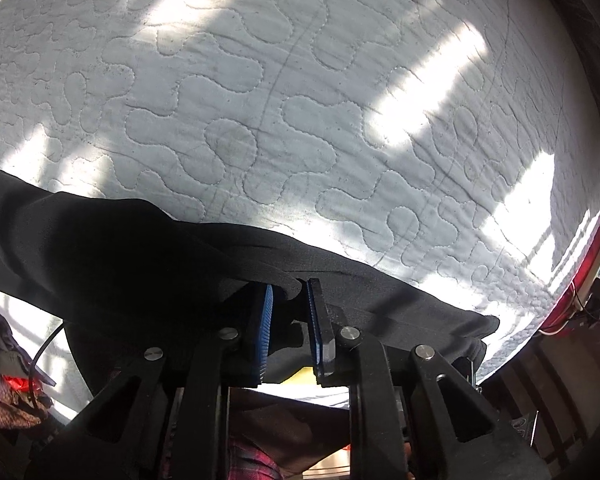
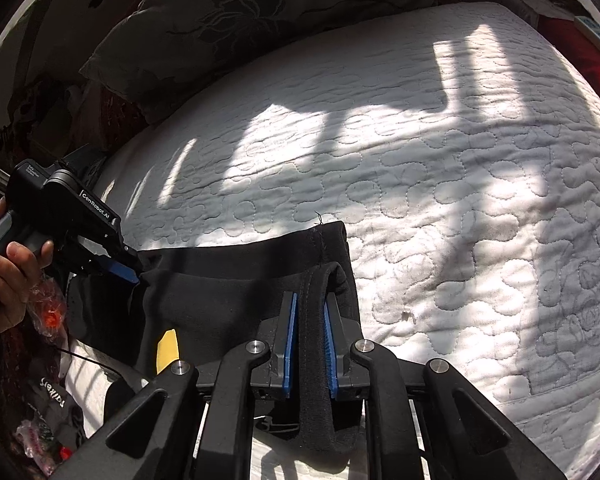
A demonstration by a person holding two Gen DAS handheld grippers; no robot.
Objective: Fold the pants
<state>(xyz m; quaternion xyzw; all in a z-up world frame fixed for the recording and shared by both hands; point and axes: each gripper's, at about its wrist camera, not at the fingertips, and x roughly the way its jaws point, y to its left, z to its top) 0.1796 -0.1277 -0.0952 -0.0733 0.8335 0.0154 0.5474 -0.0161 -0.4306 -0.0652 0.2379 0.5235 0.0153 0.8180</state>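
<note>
Both grippers' blue-padded fingers (image 2: pixel 327 336) pinching black pants (image 2: pixel 228 292), bunched, creased, on white quilted mattress (image 2: pixel 440 184)

both wrist views overlook one quilted mattress (image 1: pixel 300 100) closely.

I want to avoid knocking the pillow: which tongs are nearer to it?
Left. The left tongs grip the pants at the side toward the pillow; the right tongs grip the pants farther from it.
</note>
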